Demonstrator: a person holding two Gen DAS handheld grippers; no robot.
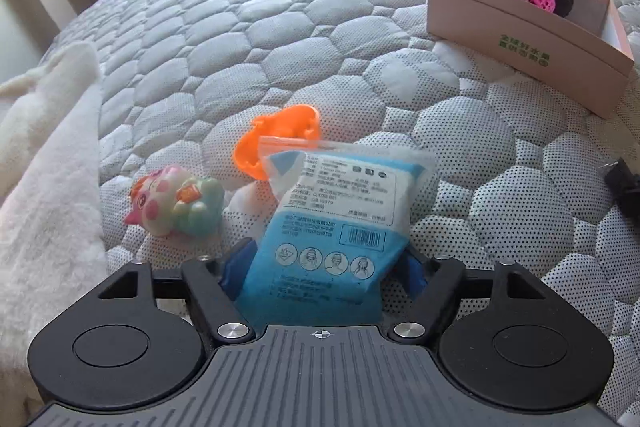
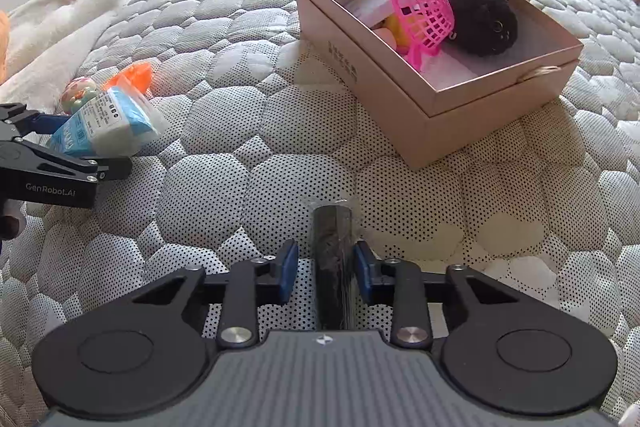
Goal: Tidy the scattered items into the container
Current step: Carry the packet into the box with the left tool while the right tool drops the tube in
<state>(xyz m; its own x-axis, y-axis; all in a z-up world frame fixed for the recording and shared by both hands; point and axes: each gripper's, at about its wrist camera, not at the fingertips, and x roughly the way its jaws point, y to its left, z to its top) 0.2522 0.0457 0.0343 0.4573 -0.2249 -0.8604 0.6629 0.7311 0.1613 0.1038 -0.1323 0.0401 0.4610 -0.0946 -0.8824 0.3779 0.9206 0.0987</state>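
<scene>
A blue and white packet of face masks [image 1: 332, 211] in a clear zip bag stands between the blue pads of my left gripper [image 1: 324, 259], which press on both its sides. The right wrist view shows the same packet [image 2: 108, 123] tilted in the left gripper [image 2: 88, 143]. My right gripper [image 2: 326, 263] is shut on a black roll in clear wrap [image 2: 332, 235], low over the quilt. The open pink cardboard box [image 2: 380, 83] lies ahead and to the right of it, holding a pink mesh basket [image 2: 424, 15], a black plush toy [image 2: 484, 23] and a white item.
An orange plastic piece [image 1: 280, 131] lies just behind the packet, with a pastel pig figurine [image 1: 176, 203] to its left. A white fluffy blanket [image 1: 48, 147] is bunched along the left. The grey quilted bed cover [image 1: 320, 27] stretches to the box [image 1: 520, 43].
</scene>
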